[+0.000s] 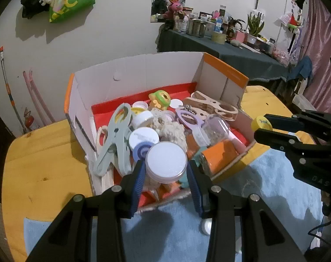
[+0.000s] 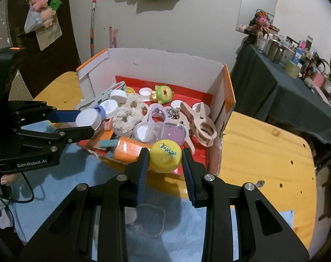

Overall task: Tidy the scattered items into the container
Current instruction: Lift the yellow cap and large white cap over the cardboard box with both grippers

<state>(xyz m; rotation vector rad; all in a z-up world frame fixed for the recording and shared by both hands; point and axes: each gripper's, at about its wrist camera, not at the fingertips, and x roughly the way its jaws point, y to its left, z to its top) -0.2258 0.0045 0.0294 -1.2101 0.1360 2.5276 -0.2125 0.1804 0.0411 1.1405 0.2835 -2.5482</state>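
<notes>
Orange-edged white cardboard box (image 2: 165,65) stands on the yellow wooden table (image 2: 263,152), full of clips, lids and toys. The left gripper (image 1: 165,174) pinches a small jar with a white lid (image 1: 166,160) above the near left edge of the box. The right gripper (image 2: 165,163) pinches a round yellow cap (image 2: 165,158) above the near right edge.

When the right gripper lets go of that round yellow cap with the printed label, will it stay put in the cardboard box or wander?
The round yellow cap, pinched by the right gripper, looks smooth and domed, so it may roll or slide once dropped. It seems small, hollow plastic, probably light. The cardboard box is crowded, so neighbouring items would likely stop it quickly.
</notes>
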